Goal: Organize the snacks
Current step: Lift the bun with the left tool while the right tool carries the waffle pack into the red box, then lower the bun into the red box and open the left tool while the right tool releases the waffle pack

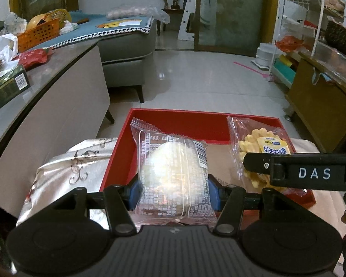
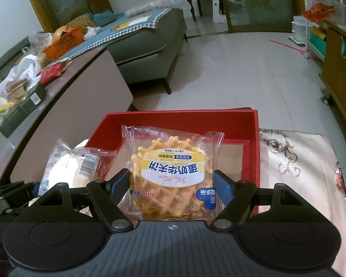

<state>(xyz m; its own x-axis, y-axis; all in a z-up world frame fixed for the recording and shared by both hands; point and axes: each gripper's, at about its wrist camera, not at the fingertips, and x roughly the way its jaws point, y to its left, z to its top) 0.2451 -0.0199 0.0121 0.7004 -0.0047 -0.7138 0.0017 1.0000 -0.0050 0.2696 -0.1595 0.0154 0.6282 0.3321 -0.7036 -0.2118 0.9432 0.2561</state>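
My left gripper is shut on a clear packet with a pale round cake, held over the left side of an open red box. My right gripper is shut on a clear packet with a yellow waffle, held over the same red box. In the left wrist view the waffle packet and the right gripper's black arm show at the right. In the right wrist view the cake packet shows at the left. The box floor under both packets is brown card.
The red box sits on a stool covered in pale patterned cloth. A grey counter at the left holds bags, a dark box and an orange basket. A grey sofa, tiled floor and a wooden cabinet lie beyond.
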